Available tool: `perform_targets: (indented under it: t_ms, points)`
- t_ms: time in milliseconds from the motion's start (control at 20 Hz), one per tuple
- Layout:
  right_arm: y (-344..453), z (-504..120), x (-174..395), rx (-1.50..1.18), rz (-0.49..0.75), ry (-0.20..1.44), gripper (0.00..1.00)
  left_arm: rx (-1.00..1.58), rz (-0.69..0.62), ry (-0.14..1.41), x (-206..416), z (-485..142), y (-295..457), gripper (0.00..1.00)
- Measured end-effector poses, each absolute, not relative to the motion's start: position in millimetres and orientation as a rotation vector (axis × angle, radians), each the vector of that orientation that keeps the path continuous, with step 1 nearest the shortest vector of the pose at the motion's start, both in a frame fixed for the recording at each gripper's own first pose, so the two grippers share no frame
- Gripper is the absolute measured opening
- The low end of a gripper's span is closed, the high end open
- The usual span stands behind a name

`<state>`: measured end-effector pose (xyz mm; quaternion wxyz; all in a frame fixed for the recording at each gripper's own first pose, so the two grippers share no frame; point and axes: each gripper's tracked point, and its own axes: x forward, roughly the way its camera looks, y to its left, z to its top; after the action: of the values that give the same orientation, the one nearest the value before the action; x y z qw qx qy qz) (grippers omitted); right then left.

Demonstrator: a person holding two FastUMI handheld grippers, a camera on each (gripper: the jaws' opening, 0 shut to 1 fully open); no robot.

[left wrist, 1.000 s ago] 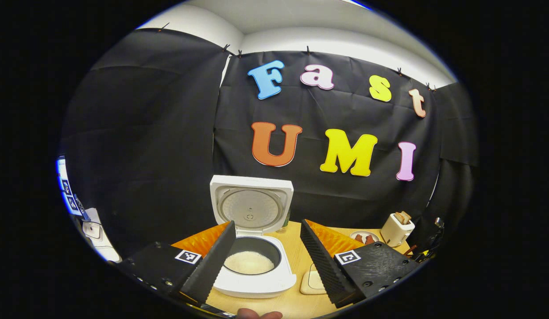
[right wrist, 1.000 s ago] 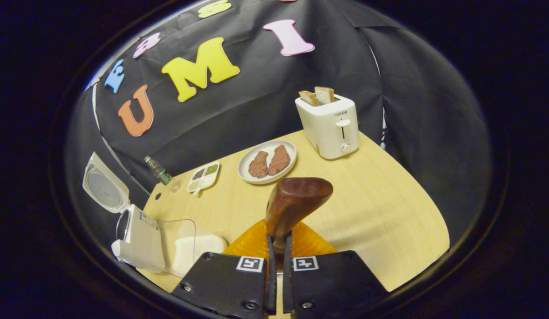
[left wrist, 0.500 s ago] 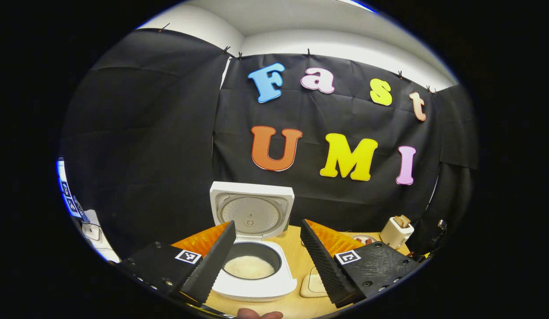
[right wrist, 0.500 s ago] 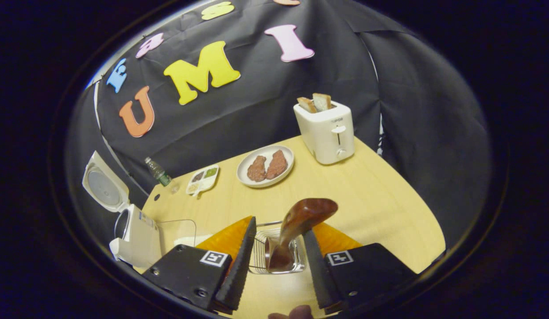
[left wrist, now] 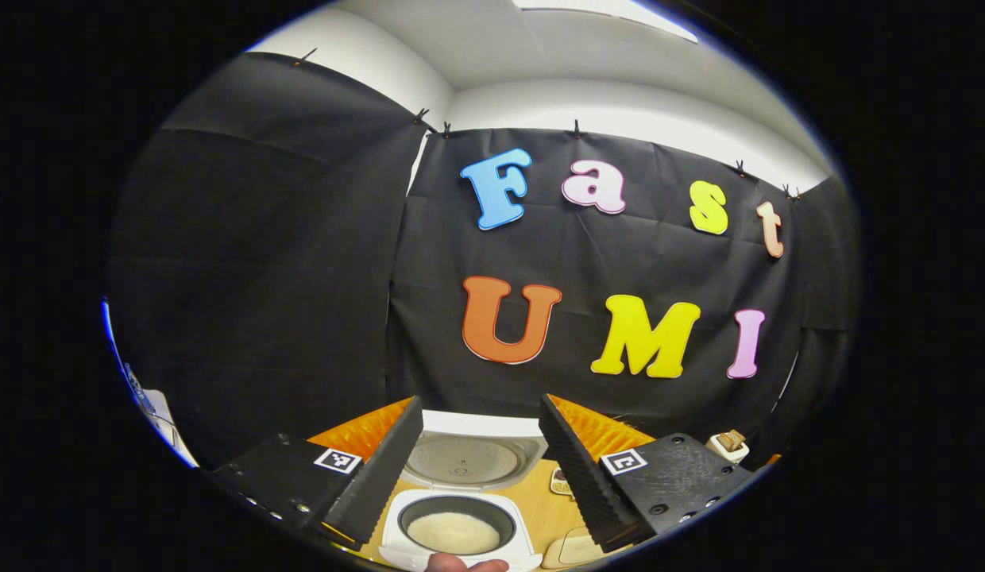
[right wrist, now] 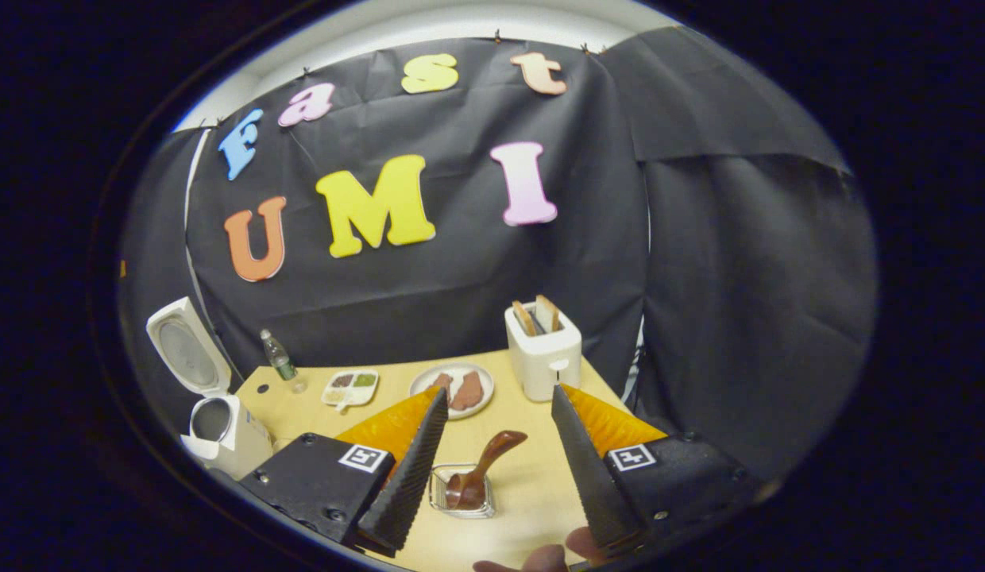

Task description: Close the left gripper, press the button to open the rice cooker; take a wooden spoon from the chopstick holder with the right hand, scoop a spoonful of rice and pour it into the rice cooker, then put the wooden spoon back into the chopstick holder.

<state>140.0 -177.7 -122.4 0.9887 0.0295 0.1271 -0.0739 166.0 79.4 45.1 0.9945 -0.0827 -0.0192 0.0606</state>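
Both jaws stand wide and empty; your wooden spoon (right wrist: 480,469), leaning in the chopstick holder (right wrist: 461,492), looks light, stiff and smooth, so any regrasp belongs low on its handle.

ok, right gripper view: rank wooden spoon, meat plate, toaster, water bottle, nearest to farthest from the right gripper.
1. wooden spoon, in the chopstick holder, between the open fingers.
2. meat plate, ahead, mid-table.
3. toaster, beyond the plate, to its right.
4. water bottle, far left by the wall.

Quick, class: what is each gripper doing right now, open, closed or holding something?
Left gripper: open, holding nothing, above the rice cooker.
Right gripper: open, holding nothing; wooden spoon stands in the chopstick holder.
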Motion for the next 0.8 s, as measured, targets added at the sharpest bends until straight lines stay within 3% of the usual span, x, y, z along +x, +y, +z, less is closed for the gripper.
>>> perform_targets:
  t_ms: [50, 100, 200, 450, 800]
  points:
    - [-172, -104, 136, 0.036, -0.15, 0.22, 0.9, -0.16, 0.122, -0.031, 179, 48, 84, 0.94]
    - [-169, -92, 131, 0.012, -0.156, 0.194, 0.88, -0.153, 0.123, -0.015, 193, 48, 86, 0.94]
    - [-163, -73, 120, -0.021, -0.177, 0.166, 0.97, -0.144, 0.111, 0.046, 223, 37, 88, 0.94]
    - [-154, -61, 101, -0.095, -0.189, 0.172, 0.97, -0.182, 0.07, 0.242, 284, -14, 89, 0.94]
    - [-138, -61, 95, -0.121, -0.192, 0.18, 0.98, -0.182, 0.085, 0.363, 324, -55, 97, 0.95]
